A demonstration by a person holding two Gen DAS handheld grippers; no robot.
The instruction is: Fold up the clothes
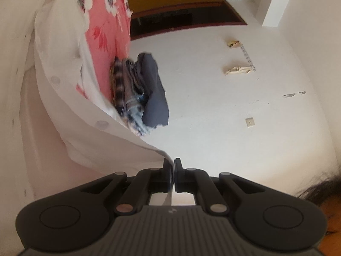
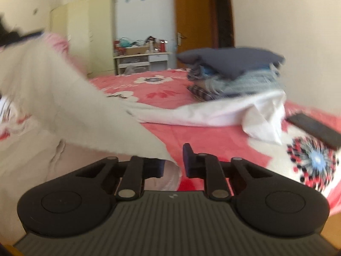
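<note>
A white button shirt (image 1: 70, 111) hangs from my left gripper (image 1: 173, 164), which is shut on its edge; the view is rotated and looks along the bed toward a wall. The same white shirt (image 2: 64, 106) lies blurred across the pink floral bed (image 2: 213, 136) in the right wrist view. My right gripper (image 2: 174, 155) is open just above the bed; the shirt's edge drapes over its left finger (image 2: 156, 166), and the right finger is bare. A stack of folded clothes (image 2: 232, 72) with a dark blue piece on top sits at the far right of the bed.
A black phone (image 2: 315, 128) lies on the bed at the right. Beyond the bed stand a cream wardrobe (image 2: 89, 34), a cluttered white dresser (image 2: 142, 57) and a wooden door (image 2: 191, 21). The folded stack (image 1: 140, 91) and the bedspread (image 1: 106, 32) also show in the left wrist view.
</note>
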